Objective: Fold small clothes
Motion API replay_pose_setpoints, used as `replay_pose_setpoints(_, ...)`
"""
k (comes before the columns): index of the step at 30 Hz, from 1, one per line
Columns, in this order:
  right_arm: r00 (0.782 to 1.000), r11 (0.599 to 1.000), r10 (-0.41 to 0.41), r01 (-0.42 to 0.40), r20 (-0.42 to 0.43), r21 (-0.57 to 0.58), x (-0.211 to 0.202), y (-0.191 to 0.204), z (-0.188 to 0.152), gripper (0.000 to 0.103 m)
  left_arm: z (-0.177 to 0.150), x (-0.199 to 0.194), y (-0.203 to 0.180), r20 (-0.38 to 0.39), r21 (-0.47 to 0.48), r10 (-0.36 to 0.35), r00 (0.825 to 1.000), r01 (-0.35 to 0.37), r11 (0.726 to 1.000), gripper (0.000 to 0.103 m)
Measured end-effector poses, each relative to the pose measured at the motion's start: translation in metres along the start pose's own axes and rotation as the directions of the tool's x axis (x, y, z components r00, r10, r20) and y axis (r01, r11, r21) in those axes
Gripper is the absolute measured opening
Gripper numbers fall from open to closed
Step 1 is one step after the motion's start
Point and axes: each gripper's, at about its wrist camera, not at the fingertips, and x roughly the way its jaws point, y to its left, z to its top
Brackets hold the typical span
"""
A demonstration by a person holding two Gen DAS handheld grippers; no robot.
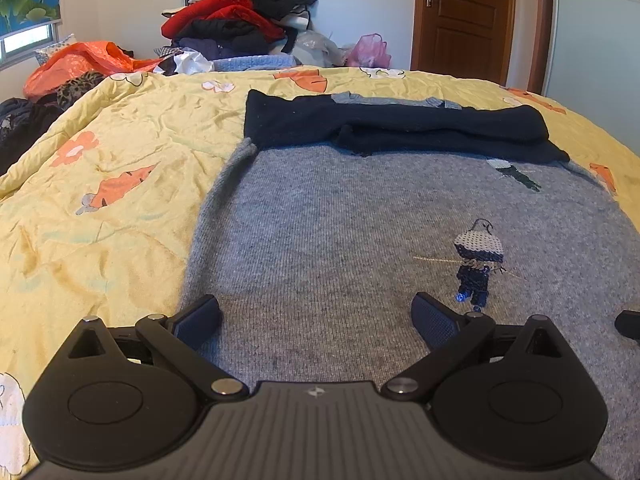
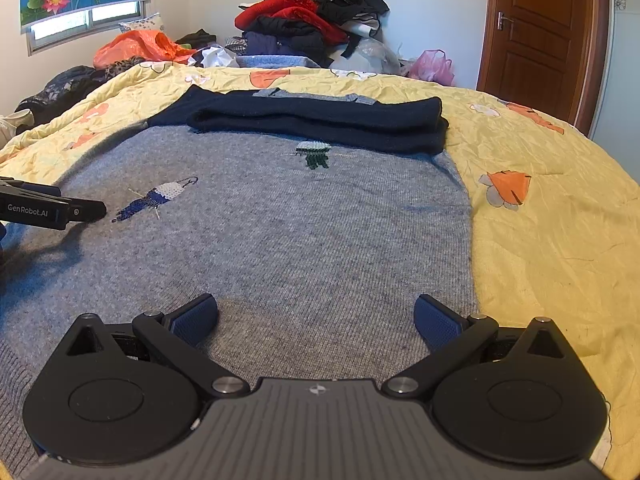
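Observation:
A small grey knit sweater [image 1: 320, 232] lies flat on the yellow quilt [image 1: 120, 160], seen again in the right wrist view [image 2: 280, 232]. Its navy sleeves [image 1: 400, 128] are folded across the chest near the collar, also navy sleeves [image 2: 320, 120]. Small embroidered figures [image 1: 478, 260] decorate the front. My left gripper [image 1: 316, 320] hovers open over the sweater's lower left part, nothing between its fingers. My right gripper [image 2: 316, 320] hovers open over the lower right part, equally empty. The left gripper's side [image 2: 52, 210] shows at the left edge of the right wrist view.
A tall pile of red and dark clothes [image 1: 240, 16] stands beyond the bed's far edge, with an orange bag [image 1: 80, 64] and a pink bag [image 1: 370, 52] beside it. A wooden door [image 1: 464, 16] is at the back right. Bare quilt surrounds the sweater.

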Motion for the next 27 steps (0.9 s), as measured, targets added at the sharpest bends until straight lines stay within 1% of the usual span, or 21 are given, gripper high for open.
replay_pose_setpoints(9,1.000,1.000,0.004,-0.004,0.005,0.008,0.000,0.000,-0.001,0.103,-0.001,-0.003,-0.002,0.008,0.006,0.021,1.000,-0.022,1.000,0.103)
replay_pose_setpoints(18,1.000,1.000,-0.004,0.004,0.002,0.003,0.001,0.000,-0.001,0.103,-0.001,-0.005,-0.003,0.003,-0.004,0.019,1.000,-0.019,1.000,0.103)
replay_pose_setpoints(20,1.000,1.000,-0.003,0.003,0.002,0.004,0.001,0.000,-0.001,0.103,-0.002,-0.008,-0.003,0.005,0.001,0.028,1.000,-0.028,1.000,0.103)
replay_pose_setpoints(22,1.000,1.000,-0.003,0.003,0.002,0.004,0.001,0.000,-0.001,0.103,-0.004,-0.018,-0.004,0.024,-0.001,0.065,0.998,-0.065,0.998,0.103)
replay_pose_setpoints(23,1.000,1.000,-0.003,0.003,0.002,0.005,0.001,0.000,-0.001,0.103,-0.006,-0.025,-0.003,0.033,-0.009,0.072,0.997,-0.071,0.997,0.103)
replay_pose_setpoints(27,1.000,1.000,-0.003,0.003,0.002,0.004,0.001,0.000,-0.001,0.103,-0.019,-0.058,0.000,0.045,-0.031,-0.014,0.999,0.016,0.999,0.103)
